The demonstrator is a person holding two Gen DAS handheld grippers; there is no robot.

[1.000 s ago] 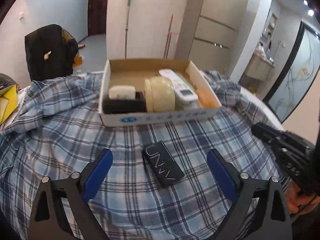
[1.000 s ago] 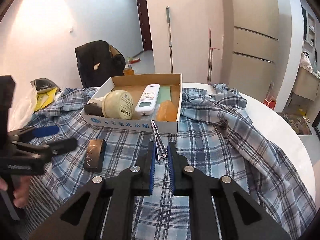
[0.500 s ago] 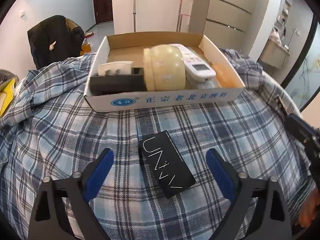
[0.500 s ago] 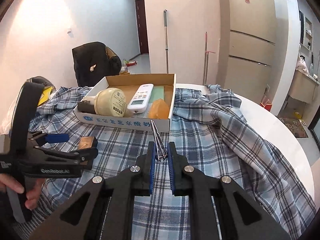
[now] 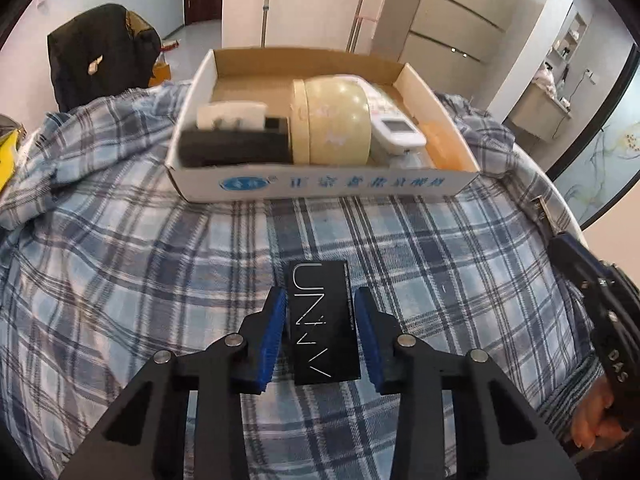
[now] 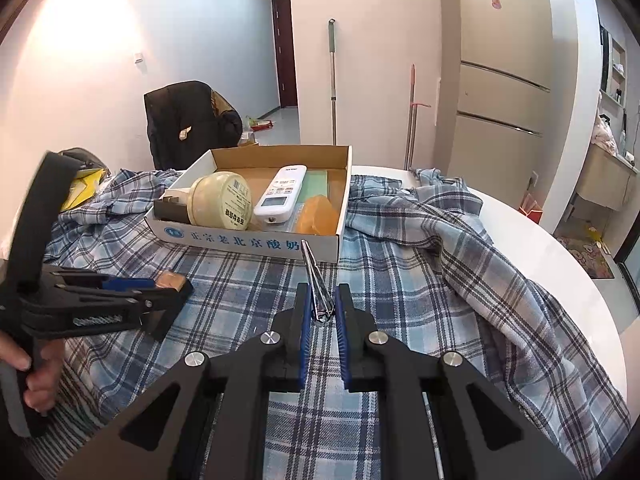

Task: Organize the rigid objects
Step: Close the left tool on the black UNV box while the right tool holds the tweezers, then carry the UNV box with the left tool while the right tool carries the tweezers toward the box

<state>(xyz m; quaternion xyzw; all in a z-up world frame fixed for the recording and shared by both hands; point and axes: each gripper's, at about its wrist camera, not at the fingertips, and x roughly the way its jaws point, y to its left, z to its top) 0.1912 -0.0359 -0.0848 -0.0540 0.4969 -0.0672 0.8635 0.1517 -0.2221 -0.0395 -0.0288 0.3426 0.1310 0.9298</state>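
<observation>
Left wrist view: your left gripper (image 5: 319, 326) is narrowed around the black UNNY box (image 5: 323, 322), which lies flat on the plaid cloth (image 5: 120, 272), near side of the cardboard tray (image 5: 320, 188). Pads sit just beside its long edges, w/ a thin gap showing each side, so I can't tell if they're gripping yet. Risk: the box is slick and thin; if you lift before the pads bite, it'll slip or pivot nose-down. Pads low on the cloth could also pinch fabric and drag it, shifting the tray. The tray is already crowded: black holder (image 5: 236, 146) at left, cream jar (image 5: 332, 120) in the middle, white remote (image 5: 394, 128) to the right. Free floor looks to be at the far end, so a low pass may knock the jar.

Right wrist view: your right gripper (image 6: 321, 312) is nearly closed on metal tweezers (image 6: 316, 280), tips pointing at the tray's near wall (image 6: 248, 240). Hold is only at the tail end; they could swing or poke the wall. Orange block (image 6: 320, 214) sits in the near right corner, so little room there.
</observation>
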